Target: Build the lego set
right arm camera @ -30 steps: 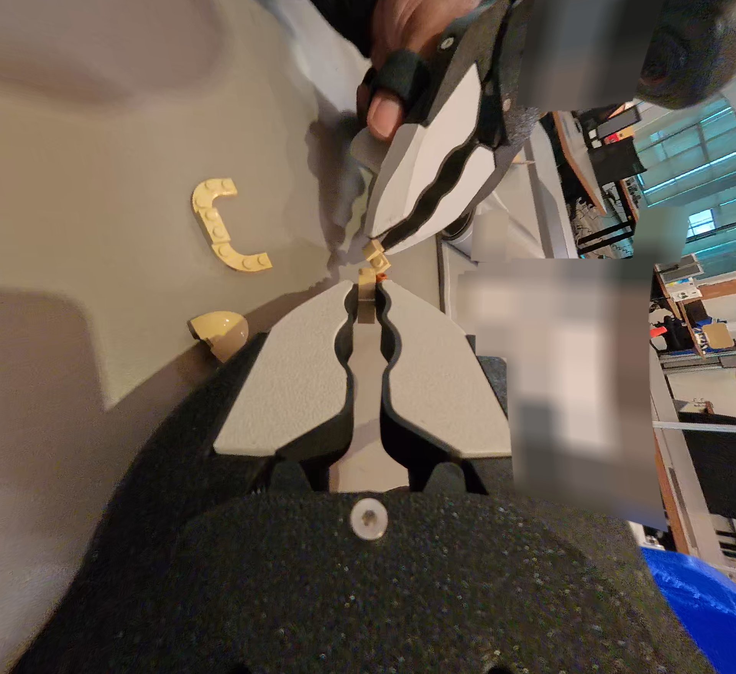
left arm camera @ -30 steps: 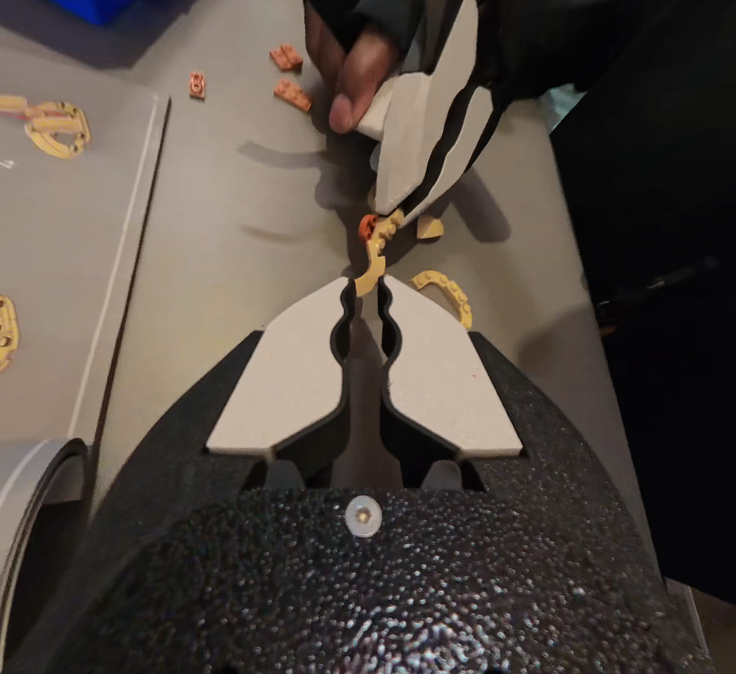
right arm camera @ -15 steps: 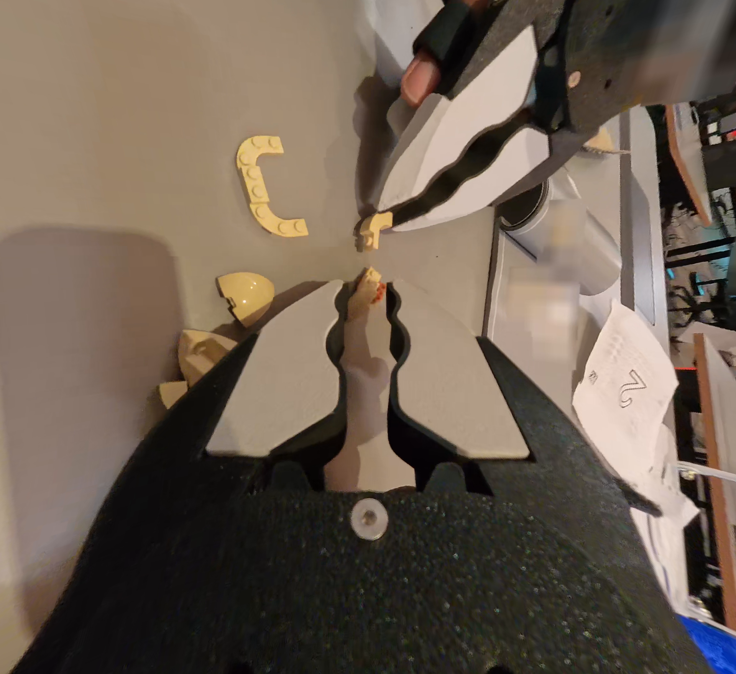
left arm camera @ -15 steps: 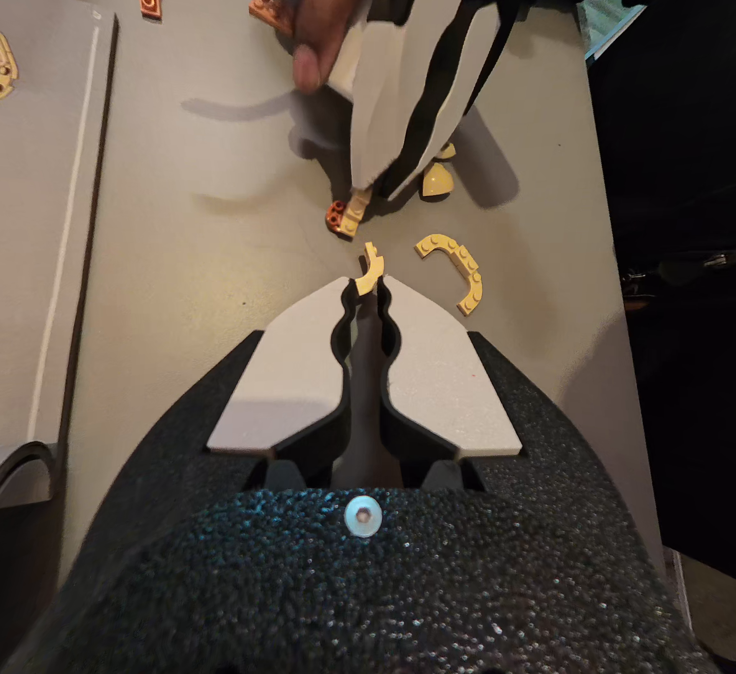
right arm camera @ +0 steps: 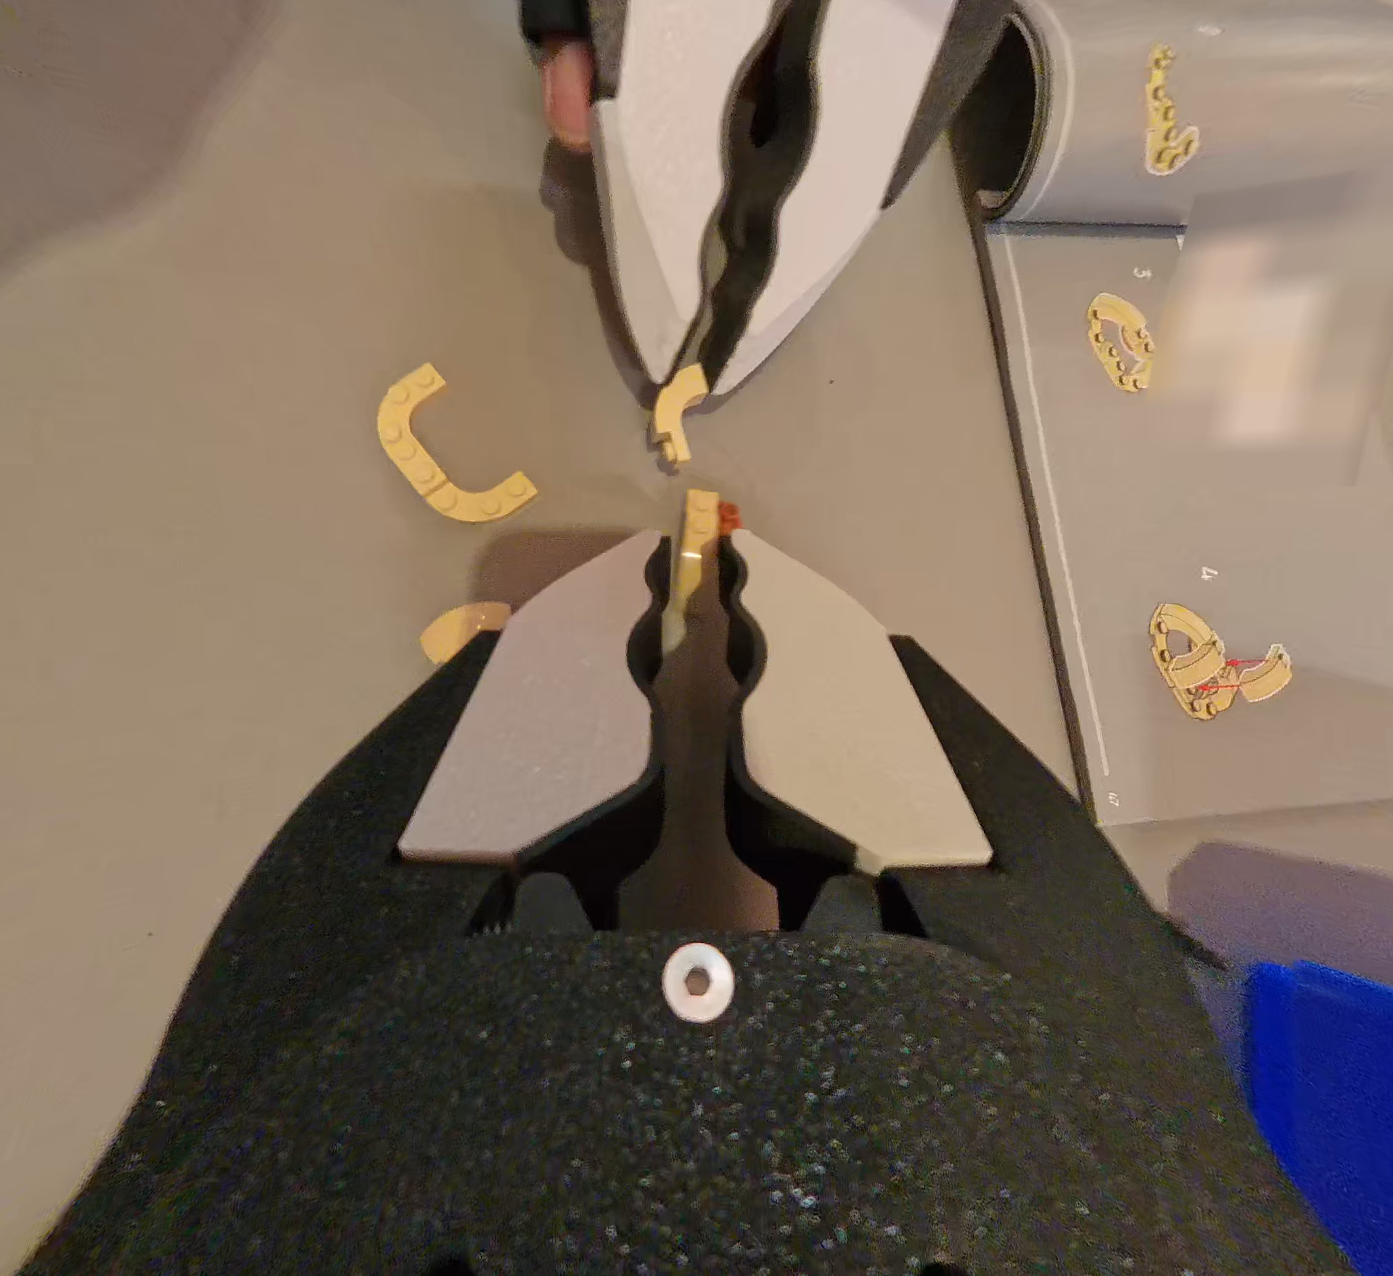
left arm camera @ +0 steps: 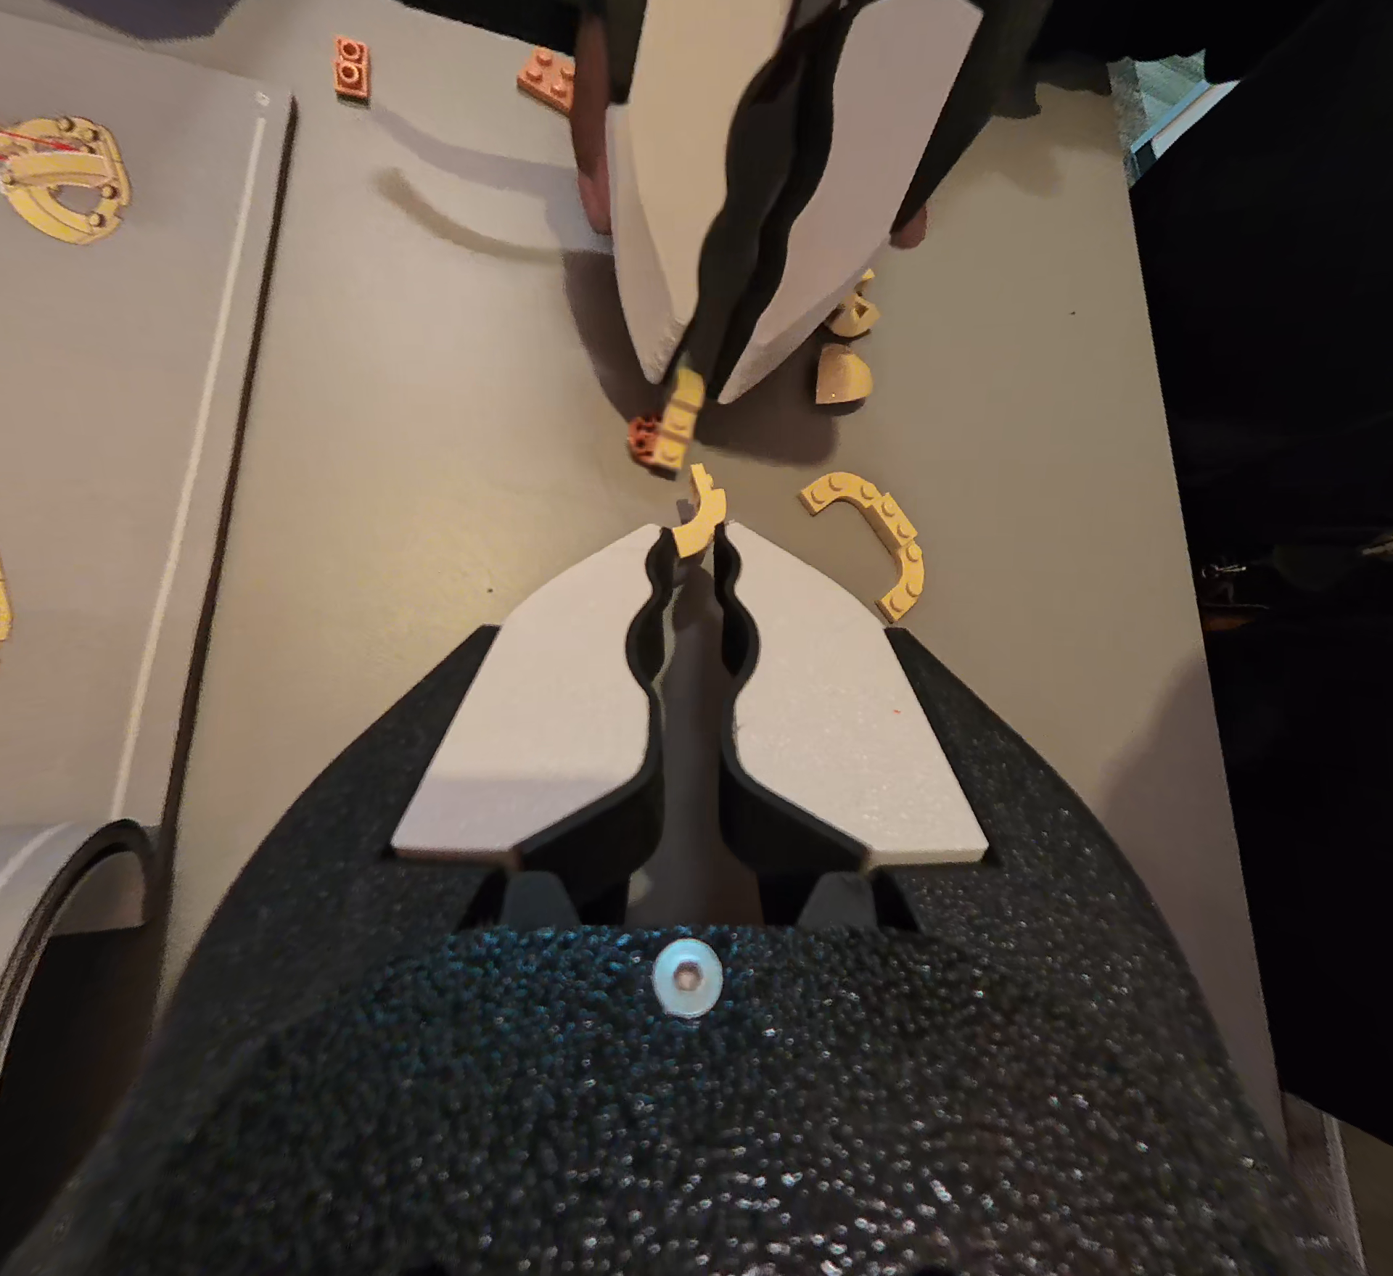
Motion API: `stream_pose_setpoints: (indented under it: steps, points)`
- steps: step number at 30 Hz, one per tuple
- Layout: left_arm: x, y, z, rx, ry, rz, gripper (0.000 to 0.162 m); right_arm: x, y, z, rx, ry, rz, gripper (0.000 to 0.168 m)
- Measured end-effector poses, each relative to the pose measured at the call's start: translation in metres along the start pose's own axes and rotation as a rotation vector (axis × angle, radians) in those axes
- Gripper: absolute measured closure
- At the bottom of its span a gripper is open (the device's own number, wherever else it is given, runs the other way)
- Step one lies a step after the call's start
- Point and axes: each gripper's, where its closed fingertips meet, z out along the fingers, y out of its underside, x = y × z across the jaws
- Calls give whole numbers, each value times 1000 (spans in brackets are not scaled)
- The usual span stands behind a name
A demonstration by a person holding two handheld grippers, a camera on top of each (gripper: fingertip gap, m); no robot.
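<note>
My left gripper point(left arm camera: 692, 533) is shut on a small tan curved piece point(left arm camera: 702, 512) that sticks out past its tips. My right gripper point(left arm camera: 690, 384) faces it from the far side and is shut on a tan plate point(left arm camera: 678, 422) with a small orange piece point(left arm camera: 644, 437) on its end. A small gap separates the two held pieces. In the right wrist view, my right gripper point(right arm camera: 697, 537) holds the tan plate point(right arm camera: 697, 524) with the orange piece point(right arm camera: 730, 515), and my left gripper point(right arm camera: 686, 379) holds the curved piece point(right arm camera: 673, 414) above the grey table point(right arm camera: 226, 335).
A tan arch plate point(left arm camera: 867, 531) lies on the table beside the grippers, also in the right wrist view point(right arm camera: 445, 448). Tan dome pieces point(left arm camera: 844, 373) and two orange plates point(left arm camera: 352, 68) point(left arm camera: 546, 75) lie further off. The instruction booklet point(right arm camera: 1206, 486) and a blue bin point(right arm camera: 1319, 1089) flank the workspace. Only a small space, under 4 cm, lies between the two pairs of fingers.
The two held pieces touched one second ago and have since come apart. Both grippers have turned to face each other tip to tip, with a small gap between the pieces.
</note>
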Motion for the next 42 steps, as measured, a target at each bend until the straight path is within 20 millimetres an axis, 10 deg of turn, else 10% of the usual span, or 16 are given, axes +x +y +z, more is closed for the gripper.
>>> stream_pose_setpoints:
  steps: [14, 28, 42]
  points:
    - [-3, -3, -5, 23, -12, -10, 153, -4, 3, 1, -116, 356, -753, 160]
    - [14, 2, 4, -19, 75, 9, 153, -8, -8, 0, 36, 60, -207, 143]
    - [14, 4, 14, -41, 53, 34, 153, -12, 1, 13, -55, -14, -133, 158]
